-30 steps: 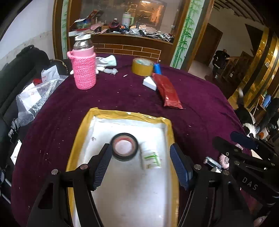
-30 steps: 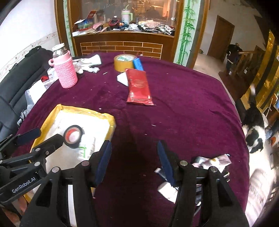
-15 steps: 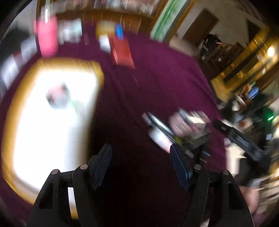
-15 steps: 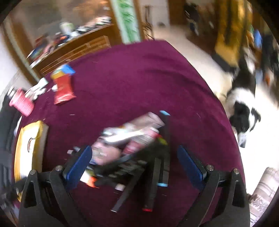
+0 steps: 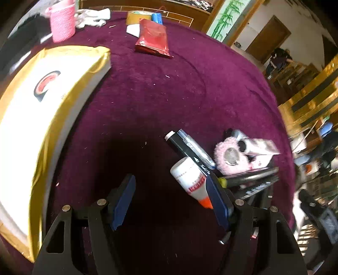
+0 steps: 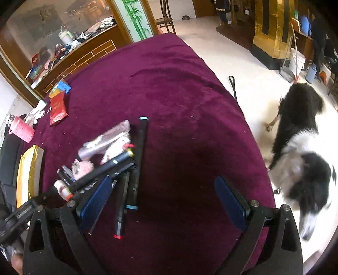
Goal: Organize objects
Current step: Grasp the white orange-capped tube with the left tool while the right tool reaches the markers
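A round table (image 5: 190,88) covered in purple cloth carries everything. Toward its far edge stand a pink knitted bottle sleeve (image 5: 63,22), a white rag (image 5: 93,15), a roll of yellow tape (image 5: 138,17), a blue item (image 5: 157,18), a white card (image 5: 133,29) and a red packet (image 5: 153,39). At the left edge lies a white tray with a yellow taped rim (image 5: 69,84); a black roll of tape (image 5: 46,83) rests inside it. From the right wrist view a black and white dog (image 6: 300,152) stands on the pale floor beside the table's right edge.

Near the table's front right edge sits a jumbled pile: a white glue bottle with an orange tip (image 5: 191,179), a black marker (image 5: 186,151) and a clear pen (image 5: 195,149) lying side by side, a fluffy pink thing (image 5: 229,157), a pinkish tube (image 5: 259,146) and several dark pens (image 5: 251,176) crossing underneath. In the right wrist view a long black marker with a light blue cap (image 6: 138,160) and a red-tipped pen (image 6: 120,207) stick out toward the camera.

The left gripper (image 5: 171,200) has its jaws spread wide with only cloth between them; the glue bottle lies just against the inside of its right finger, and the pile lies just beyond that finger. The right gripper (image 6: 166,201) is likewise spread wide with nothing held; the pile lies at its left finger, the pens reaching past that finger's inner side, partly hidden by it.
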Action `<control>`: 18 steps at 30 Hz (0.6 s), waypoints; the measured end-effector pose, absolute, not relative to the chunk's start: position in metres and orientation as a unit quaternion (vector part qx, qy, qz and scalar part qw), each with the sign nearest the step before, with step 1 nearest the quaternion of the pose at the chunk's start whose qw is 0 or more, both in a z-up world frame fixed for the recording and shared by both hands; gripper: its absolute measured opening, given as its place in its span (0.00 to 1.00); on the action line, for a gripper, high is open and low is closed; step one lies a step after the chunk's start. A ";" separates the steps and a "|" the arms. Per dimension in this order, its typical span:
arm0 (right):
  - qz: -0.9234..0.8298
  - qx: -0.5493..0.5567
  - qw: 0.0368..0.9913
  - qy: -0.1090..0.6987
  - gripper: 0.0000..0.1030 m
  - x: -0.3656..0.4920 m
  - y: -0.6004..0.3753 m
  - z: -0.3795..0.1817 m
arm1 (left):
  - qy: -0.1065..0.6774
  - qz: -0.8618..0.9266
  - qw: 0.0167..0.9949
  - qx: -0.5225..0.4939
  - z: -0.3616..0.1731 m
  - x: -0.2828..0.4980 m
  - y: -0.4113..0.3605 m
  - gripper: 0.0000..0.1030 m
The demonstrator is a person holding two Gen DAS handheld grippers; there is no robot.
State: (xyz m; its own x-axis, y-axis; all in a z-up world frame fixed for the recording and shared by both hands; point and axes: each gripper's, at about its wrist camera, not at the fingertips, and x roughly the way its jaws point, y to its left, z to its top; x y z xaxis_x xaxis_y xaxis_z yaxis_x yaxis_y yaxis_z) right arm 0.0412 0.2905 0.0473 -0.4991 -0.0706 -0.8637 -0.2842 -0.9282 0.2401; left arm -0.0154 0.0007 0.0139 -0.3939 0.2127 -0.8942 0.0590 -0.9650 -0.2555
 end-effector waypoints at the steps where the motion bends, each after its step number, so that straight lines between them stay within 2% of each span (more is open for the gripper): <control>1: 0.846 -0.497 0.063 0.179 0.96 0.043 0.294 0.046 | -0.118 0.828 0.053 -0.546 0.010 -0.016 0.006 0.61; 3: 0.846 -0.498 0.062 0.178 0.96 0.043 0.298 0.046 | -0.105 0.835 0.058 -0.538 0.011 -0.016 0.008 0.55; 4: 0.847 -0.497 0.061 0.176 0.96 0.044 0.300 0.046 | -0.100 0.837 0.068 -0.534 0.013 -0.015 0.011 0.50; 5: 0.848 -0.497 0.060 0.175 0.96 0.044 0.301 0.046 | -0.097 0.837 0.077 -0.533 0.014 -0.014 0.013 0.39; 6: 0.848 -0.497 0.059 0.174 0.96 0.044 0.302 0.046 | -0.091 0.838 0.083 -0.532 0.016 -0.013 0.017 0.35; 13: 0.848 -0.501 0.043 0.168 0.96 0.039 0.299 0.044 | -0.078 0.837 0.070 -0.537 0.016 -0.019 0.026 0.36; 17: 0.850 -0.503 0.034 0.156 0.96 0.038 0.292 0.045 | -0.055 0.846 0.075 -0.525 0.010 -0.025 0.042 0.45; 18: 0.850 -0.503 0.032 0.154 0.96 0.037 0.291 0.045 | -0.059 0.846 0.082 -0.524 0.008 -0.027 0.044 0.43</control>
State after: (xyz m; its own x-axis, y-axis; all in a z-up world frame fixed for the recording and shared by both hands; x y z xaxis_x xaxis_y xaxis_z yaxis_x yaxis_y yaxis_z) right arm 0.0372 0.2907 0.0448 -0.4918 -0.0997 -0.8650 -0.2097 -0.9506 0.2288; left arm -0.0268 0.0442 0.0079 -0.4378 0.1994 -0.8767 -0.0763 -0.9798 -0.1847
